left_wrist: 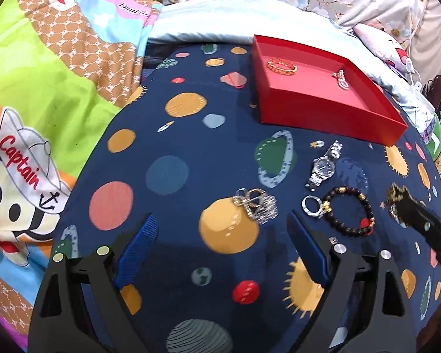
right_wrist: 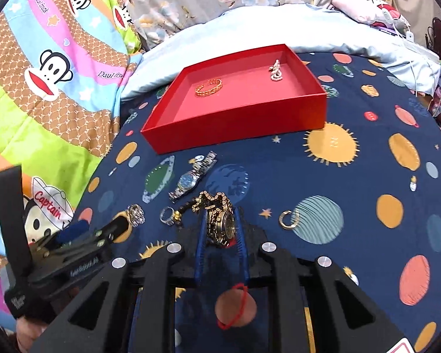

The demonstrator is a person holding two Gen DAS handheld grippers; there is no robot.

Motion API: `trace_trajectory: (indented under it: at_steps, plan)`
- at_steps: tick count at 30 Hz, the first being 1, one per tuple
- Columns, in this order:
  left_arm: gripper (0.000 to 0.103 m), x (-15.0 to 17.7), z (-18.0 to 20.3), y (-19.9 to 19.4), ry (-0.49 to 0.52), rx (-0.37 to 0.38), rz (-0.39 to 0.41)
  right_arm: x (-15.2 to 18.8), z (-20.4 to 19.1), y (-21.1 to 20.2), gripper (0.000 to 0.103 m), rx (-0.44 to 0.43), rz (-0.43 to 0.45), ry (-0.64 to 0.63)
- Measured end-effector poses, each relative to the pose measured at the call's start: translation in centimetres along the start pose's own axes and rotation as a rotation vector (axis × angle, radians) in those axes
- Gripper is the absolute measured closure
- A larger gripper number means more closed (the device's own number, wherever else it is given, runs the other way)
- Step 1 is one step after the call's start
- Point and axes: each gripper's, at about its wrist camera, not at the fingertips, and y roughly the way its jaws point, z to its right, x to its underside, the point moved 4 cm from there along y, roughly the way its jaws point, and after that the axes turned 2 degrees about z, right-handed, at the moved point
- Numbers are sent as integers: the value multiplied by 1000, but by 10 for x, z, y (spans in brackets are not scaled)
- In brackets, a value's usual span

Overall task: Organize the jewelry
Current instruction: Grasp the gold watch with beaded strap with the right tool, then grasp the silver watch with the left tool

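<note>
My right gripper [right_wrist: 220, 223] is shut on a gold watch [right_wrist: 225, 225], pinched between its blue pads [right_wrist: 202, 235]; the watch's band sticks out ahead, over a dark bead bracelet [right_wrist: 188, 206]. My left gripper [left_wrist: 223, 232] stands wide open with nothing between its fingers, just short of a silver chain bracelet [left_wrist: 257, 206]. On the space-print cloth lie a silver watch [left_wrist: 325, 164], a silver ring [left_wrist: 311, 206] and the bead bracelet [left_wrist: 350, 214]. The red tray [right_wrist: 235, 135] holds a gold bangle [right_wrist: 208, 86] and a crystal piece [right_wrist: 275, 72]. The right gripper [left_wrist: 402, 203] shows blurred at the right of the left wrist view.
A small gold hoop [right_wrist: 288, 219] lies to the right of my right gripper, and a red string loop [right_wrist: 235, 306] under it. Bright cartoon bedding [left_wrist: 44, 88] rises on the left; a pale blue pillow [right_wrist: 279, 26] and floral fabric lie behind the tray.
</note>
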Motion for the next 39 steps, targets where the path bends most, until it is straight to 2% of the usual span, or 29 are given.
trace_trajectory:
  at_steps: [3, 11, 15, 17, 19, 20, 22, 23, 27, 32, 39]
  plan:
    - [16, -6, 12, 4, 3, 11, -2, 7, 7, 1, 86, 32, -6, -14]
    - [16, -30, 55, 22, 69, 62, 18, 11, 33, 3, 86, 37, -21, 28]
    - [17, -40, 77, 39, 93, 130, 0, 9, 42, 3, 86, 42, -21, 41]
    - [23, -42, 87, 49, 109, 152, -17, 8, 46, 3, 86, 40, -21, 51]
    - [36, -42, 92, 57, 121, 170, -41, 8, 50, 3, 86, 40, -21, 58]
    - [36, -42, 94, 58, 128, 167, -37, 8, 52, 3, 86, 39, -22, 63]
    - [48, -42, 98, 57, 155, 170, -27, 7, 55, 3, 86, 35, -21, 75]
    - [50, -42, 99, 57, 160, 171, -23, 7, 56, 3, 85, 35, -19, 78]
    - [76, -38, 102, 54, 181, 183, -9, 6, 57, 4, 85, 29, -18, 84]
    - [78, -33, 105, 51, 193, 201, -5, 7, 56, 4, 85, 25, -21, 81]
    - [79, -29, 99, 31, 151, 235, -2, 5, 54, -6, 85, 25, 0, 78]
